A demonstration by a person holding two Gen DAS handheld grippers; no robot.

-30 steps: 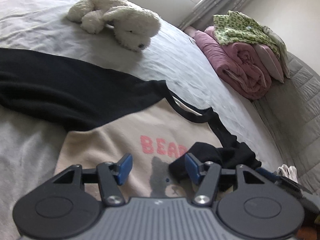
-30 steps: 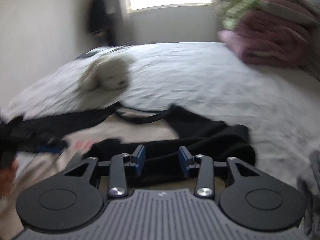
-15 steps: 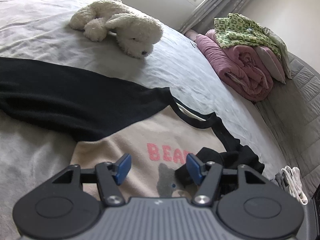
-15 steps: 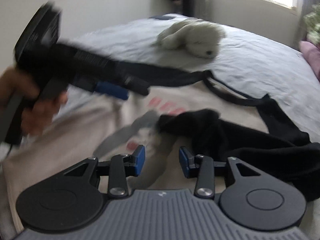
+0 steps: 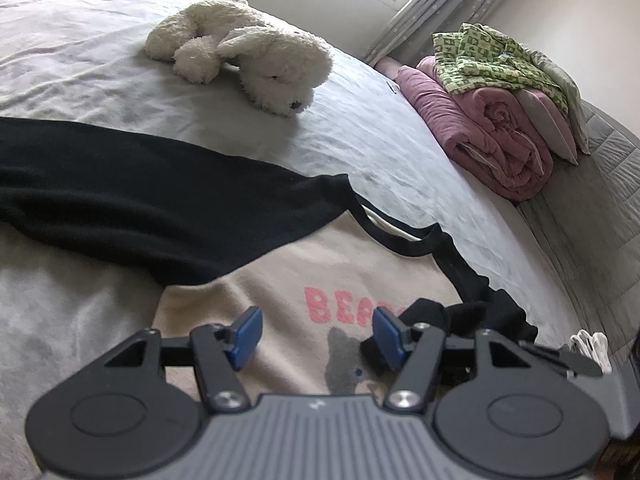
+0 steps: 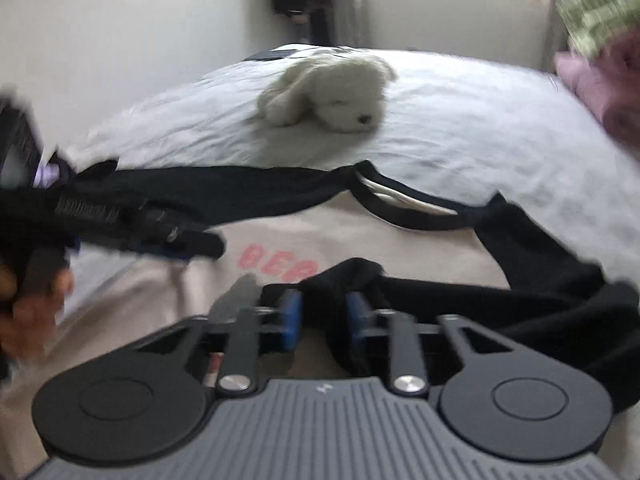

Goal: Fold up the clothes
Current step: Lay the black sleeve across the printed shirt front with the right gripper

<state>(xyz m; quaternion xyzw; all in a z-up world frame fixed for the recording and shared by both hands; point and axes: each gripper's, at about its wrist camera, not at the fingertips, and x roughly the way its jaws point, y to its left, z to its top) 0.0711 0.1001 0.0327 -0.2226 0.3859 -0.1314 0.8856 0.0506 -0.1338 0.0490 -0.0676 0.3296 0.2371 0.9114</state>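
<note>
The right gripper [image 6: 320, 316] is closing on the beige sweatshirt's crumpled black knit sleeve [image 6: 440, 292], low centre, to fold it. The left gripper [image 5: 316, 334] hovers wide, empty.

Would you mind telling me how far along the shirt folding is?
Barely started: the beige BEAR shirt lies flat, one black sleeve outstretched. The right hand-held gripper is closing on the other sleeve's bunched cuff; the left hand-held gripper hovers open. All folds remain.

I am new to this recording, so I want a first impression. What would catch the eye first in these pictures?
First the beige sweatshirt with black sleeves and pink letters, spread on the grey bed just ahead of both tools. Next the white plush dog lying farther back on the bed. The right tool is closing on the bunched black sleeve; the left tool hangs open.
</note>
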